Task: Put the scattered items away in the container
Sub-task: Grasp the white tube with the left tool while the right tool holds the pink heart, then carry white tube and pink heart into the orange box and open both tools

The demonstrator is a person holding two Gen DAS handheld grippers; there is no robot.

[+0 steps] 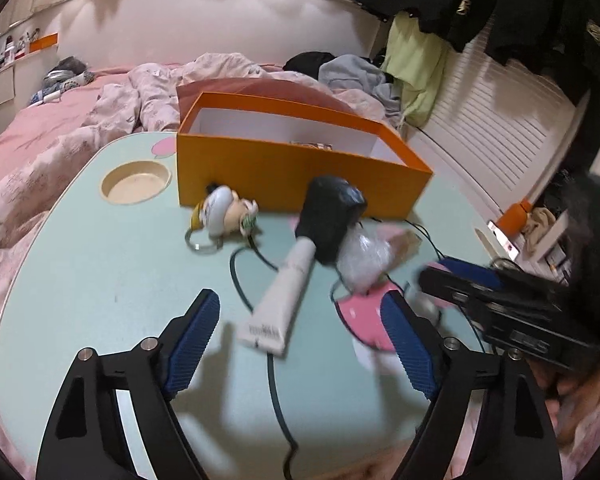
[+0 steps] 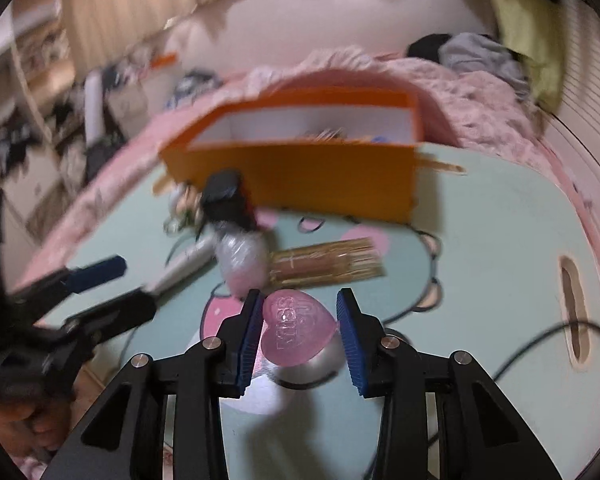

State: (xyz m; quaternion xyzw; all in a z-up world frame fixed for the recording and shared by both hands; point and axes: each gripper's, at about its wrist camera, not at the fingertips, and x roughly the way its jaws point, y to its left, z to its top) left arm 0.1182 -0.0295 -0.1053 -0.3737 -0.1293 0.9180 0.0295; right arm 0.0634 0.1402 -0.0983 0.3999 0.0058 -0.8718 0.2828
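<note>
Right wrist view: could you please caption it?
Open right gripper straddles a pink translucent heart before the orange cardboard box.

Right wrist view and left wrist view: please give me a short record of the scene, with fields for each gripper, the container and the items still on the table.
left gripper: open, empty, above the table
right gripper: open, around the pink heart
container: orange box, open top, some items inside
items outside: white brush with black head, toy keychain, bamboo sticks, clear plastic bundle

Pink bed [image 1: 40, 128], seemingly shelves [image 2: 40, 92] beyond.
</note>
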